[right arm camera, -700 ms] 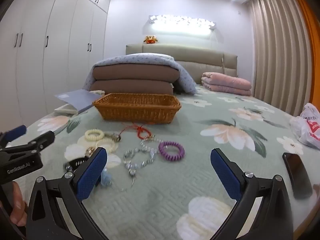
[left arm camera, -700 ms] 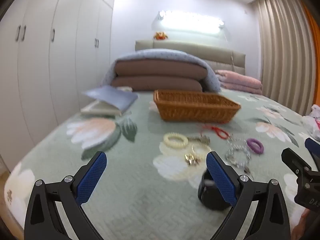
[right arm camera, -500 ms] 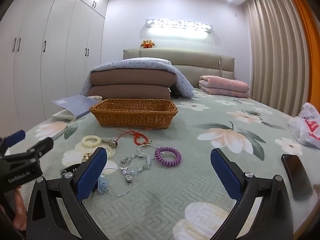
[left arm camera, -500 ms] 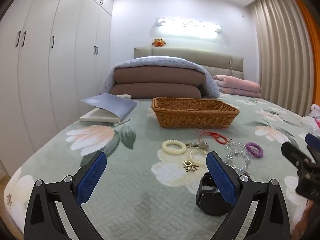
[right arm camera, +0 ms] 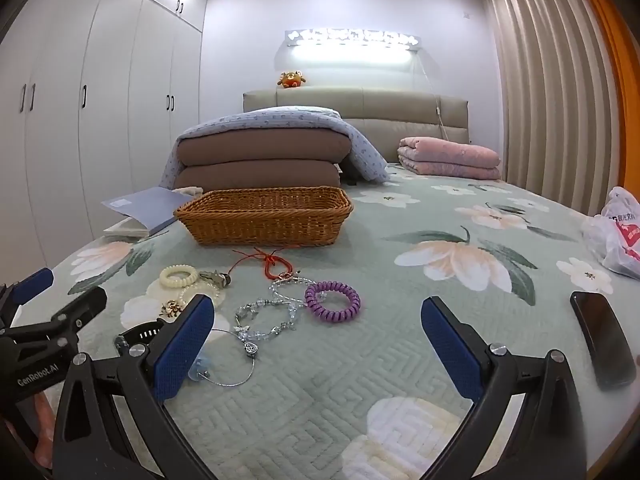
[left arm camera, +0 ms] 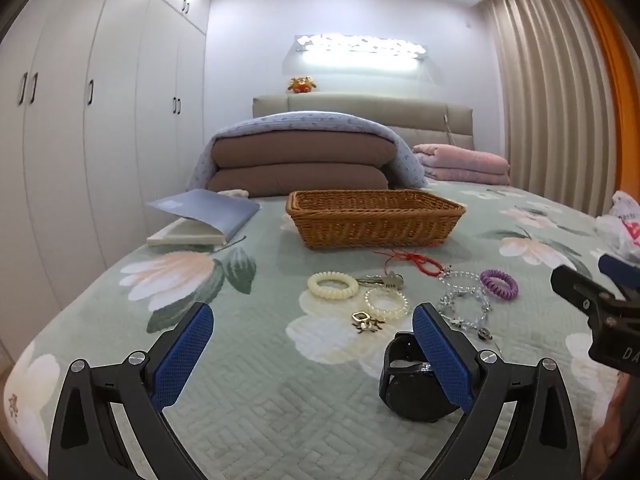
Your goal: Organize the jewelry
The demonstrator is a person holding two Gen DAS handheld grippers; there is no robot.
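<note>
Jewelry lies scattered on the floral bedspread in front of a wicker basket (left arm camera: 374, 218) (right arm camera: 266, 216). There is a cream coil band (left arm camera: 333, 285) (right arm camera: 178, 275), a pearl bracelet (left arm camera: 386, 303), a gold brooch (left arm camera: 366, 322) (right arm camera: 172, 308), a red cord (left arm camera: 416, 261) (right arm camera: 272, 264), a crystal bracelet (left arm camera: 464, 298) (right arm camera: 266, 316), a purple coil band (left arm camera: 499, 284) (right arm camera: 332, 302) and a black watch (left arm camera: 416, 384) (right arm camera: 140, 334). My left gripper (left arm camera: 312, 354) is open and empty, its right finger beside the watch. My right gripper (right arm camera: 316, 346) is open and empty, near the crystal bracelet and a thin silver necklace (right arm camera: 232, 360).
A blue book (left arm camera: 204, 216) lies left of the basket. Folded brown quilts (left arm camera: 300, 164) and a pink blanket (left arm camera: 464, 164) sit at the headboard. A black phone (right arm camera: 602, 338) and a plastic bag (right arm camera: 616, 232) lie on the right. White wardrobes line the left wall.
Both cameras tilted up and steadied; the view has levelled toward the headboard. The jewelry has not moved and both grippers stay open.
</note>
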